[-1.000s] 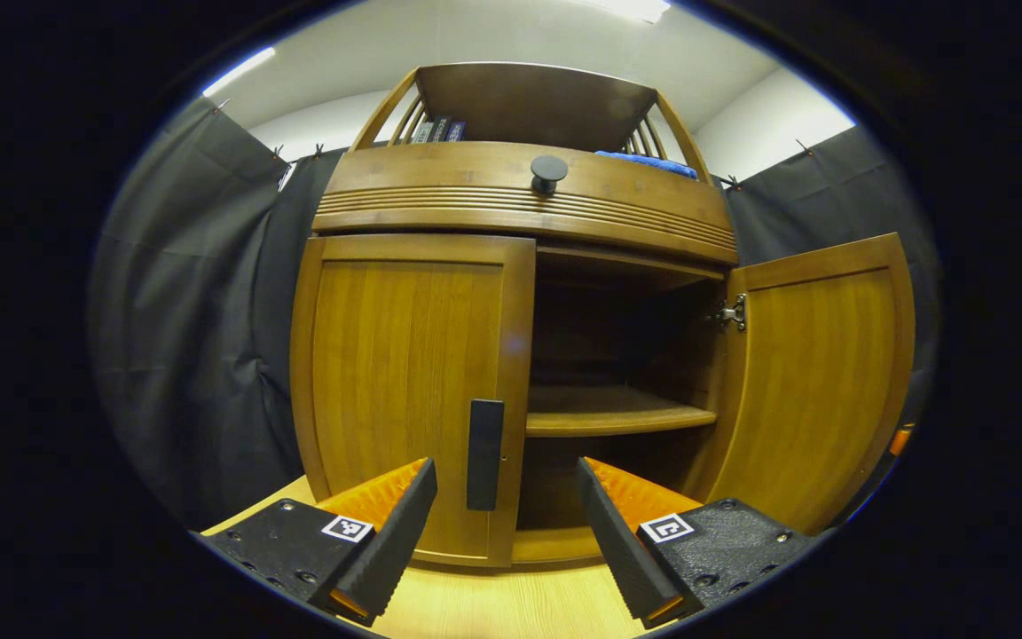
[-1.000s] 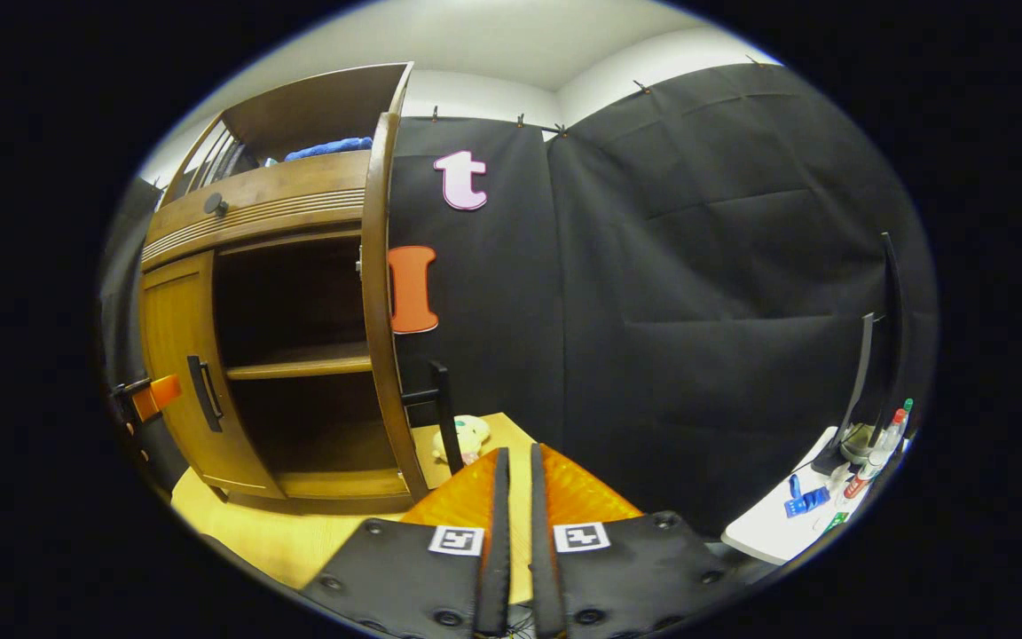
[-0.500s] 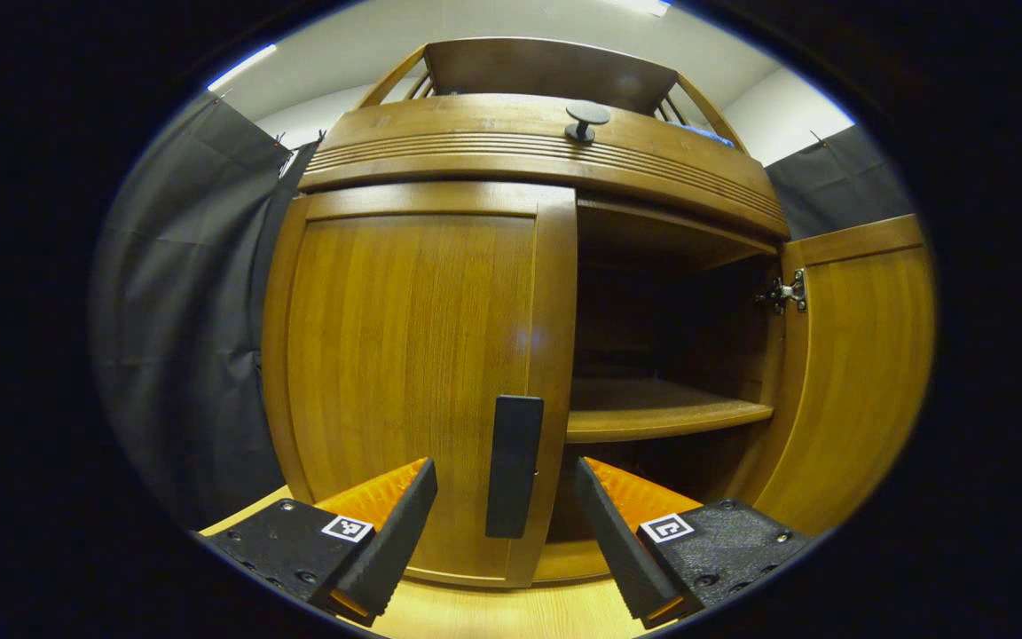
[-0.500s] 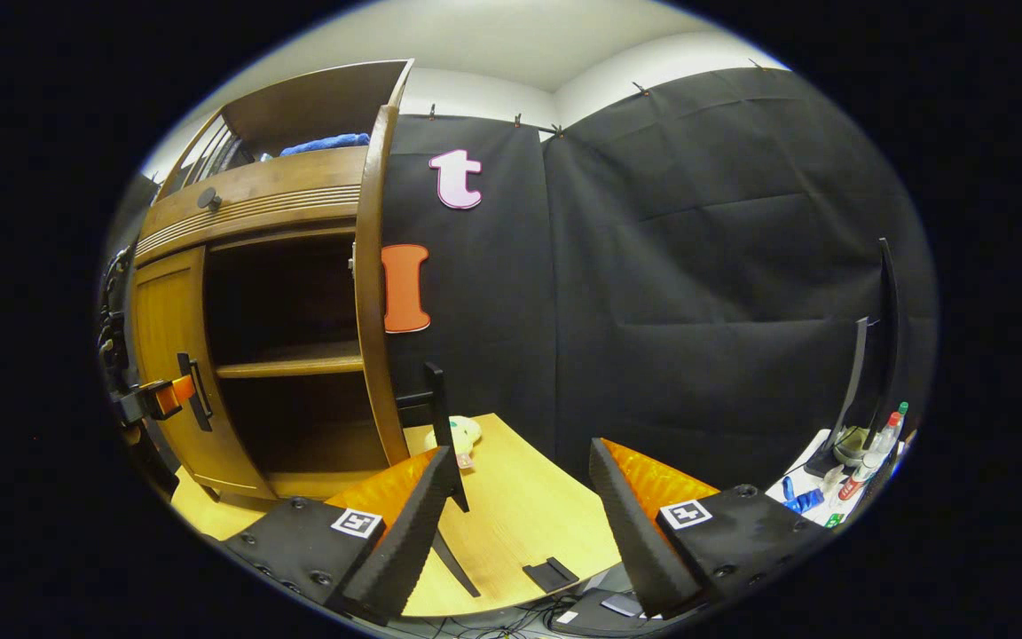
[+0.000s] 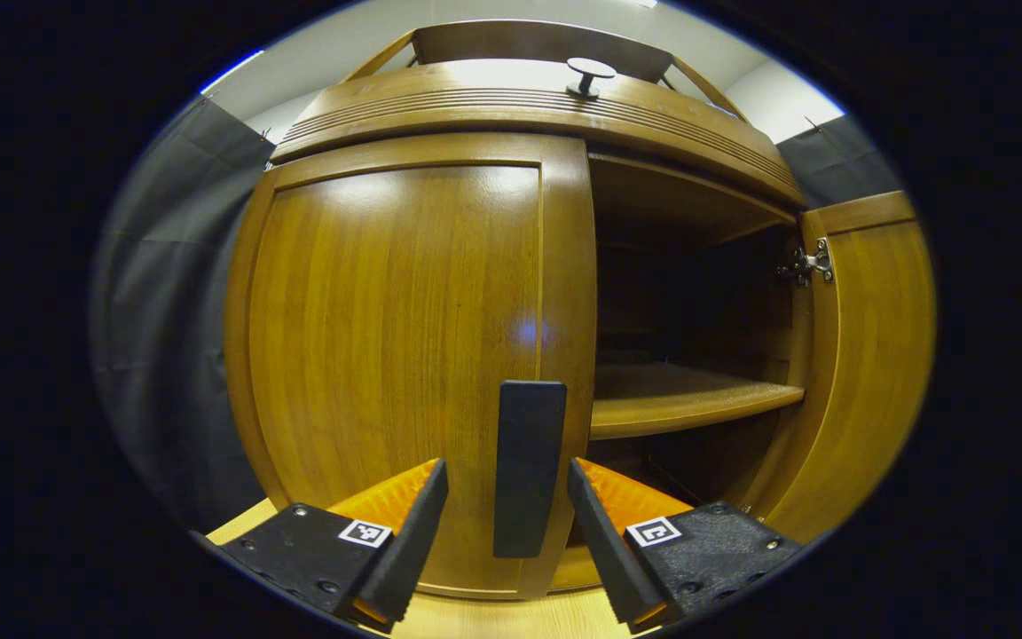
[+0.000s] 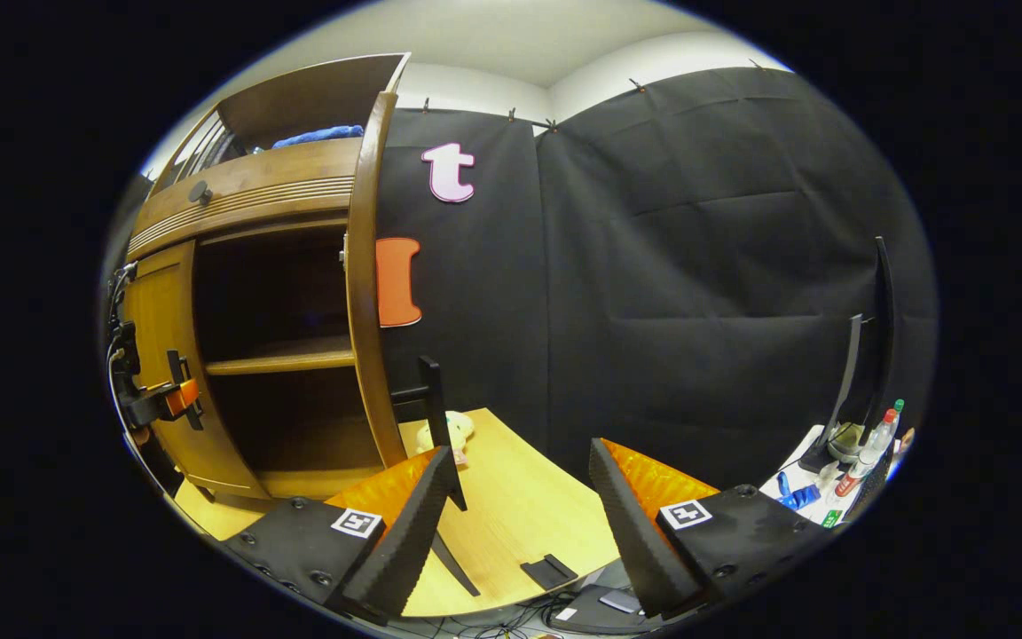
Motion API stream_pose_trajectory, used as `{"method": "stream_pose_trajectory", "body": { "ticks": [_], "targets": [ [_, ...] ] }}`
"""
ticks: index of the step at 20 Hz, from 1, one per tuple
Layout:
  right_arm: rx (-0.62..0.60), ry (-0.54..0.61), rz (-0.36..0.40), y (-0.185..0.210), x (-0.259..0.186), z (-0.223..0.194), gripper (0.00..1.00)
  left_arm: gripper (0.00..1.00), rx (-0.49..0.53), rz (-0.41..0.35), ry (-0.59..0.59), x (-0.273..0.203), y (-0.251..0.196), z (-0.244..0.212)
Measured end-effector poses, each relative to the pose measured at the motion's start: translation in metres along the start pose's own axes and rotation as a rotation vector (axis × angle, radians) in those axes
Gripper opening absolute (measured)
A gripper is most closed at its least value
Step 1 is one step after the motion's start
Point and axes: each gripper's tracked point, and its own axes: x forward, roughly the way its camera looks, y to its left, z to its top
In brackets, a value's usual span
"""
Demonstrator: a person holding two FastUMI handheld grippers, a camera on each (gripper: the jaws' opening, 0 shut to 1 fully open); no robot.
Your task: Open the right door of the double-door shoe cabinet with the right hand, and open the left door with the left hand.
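Observation:
The wooden shoe cabinet point(image 5: 520, 106) stands close in front in the left gripper view. Its left door point(image 5: 387, 337) is closed and bears a dark upright handle point(image 5: 529, 466). My left gripper point(image 5: 507, 532) is open, and the handle's lower part stands between its fingers without contact. The right door point(image 5: 870, 355) is swung wide, baring a shelf point(image 5: 688, 404). In the right gripper view that door point(image 6: 362, 293) appears edge-on with its handle point(image 6: 429, 390) pointing out. My right gripper point(image 6: 520, 519) is open, holds nothing and hangs to the right of the door. The left gripper point(image 6: 161, 399) sits at the left door.
The cabinet rests on a light wooden table point(image 6: 511, 515), whose front edge runs just under my right gripper. A small plush toy point(image 6: 444, 430) lies behind the open door. A white side table point(image 6: 795, 506) with bottles stands at the far right. Black cloth walls surround the booth.
My left gripper has closed in on the left door until its handle lies between the fingers. My right gripper went from shut to open and stays clear of the swung-out right door.

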Motion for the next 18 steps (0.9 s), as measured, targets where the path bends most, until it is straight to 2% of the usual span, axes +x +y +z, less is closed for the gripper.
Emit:
{"method": "stream_pose_trajectory", "body": {
  "ticks": [5,7,11,13,15,17,18],
  "targets": [
    [0.003,-0.004,-0.012,0.001,-0.001,0.001,1.00,0.66,0.005,0.008,0.015,0.008,0.001,-0.010],
    [-0.002,-0.006,-0.013,0.001,-0.001,0.001,0.98,0.51,0.004,-0.013,0.012,0.007,-0.004,-0.010],
    [-0.005,-0.005,-0.013,0.001,-0.007,-0.001,0.98,0.31,-0.001,-0.026,0.008,0.007,-0.008,-0.010],
    [-0.007,-0.008,-0.015,0.001,-0.011,0.000,0.98,0.28,-0.028,-0.030,0.007,0.007,-0.007,-0.010],
    [-0.006,-0.013,-0.017,0.001,-0.014,0.001,0.98,0.27,0.004,-0.021,0.032,0.004,-0.005,-0.011],
    [-0.003,-0.016,-0.015,0.001,-0.019,0.001,1.00,0.19,-0.005,-0.010,0.035,0.002,-0.004,-0.008],
    [-0.003,-0.017,-0.014,0.001,-0.022,0.001,0.98,0.17,-0.013,-0.010,0.037,0.000,-0.005,-0.007]
  ]
}}
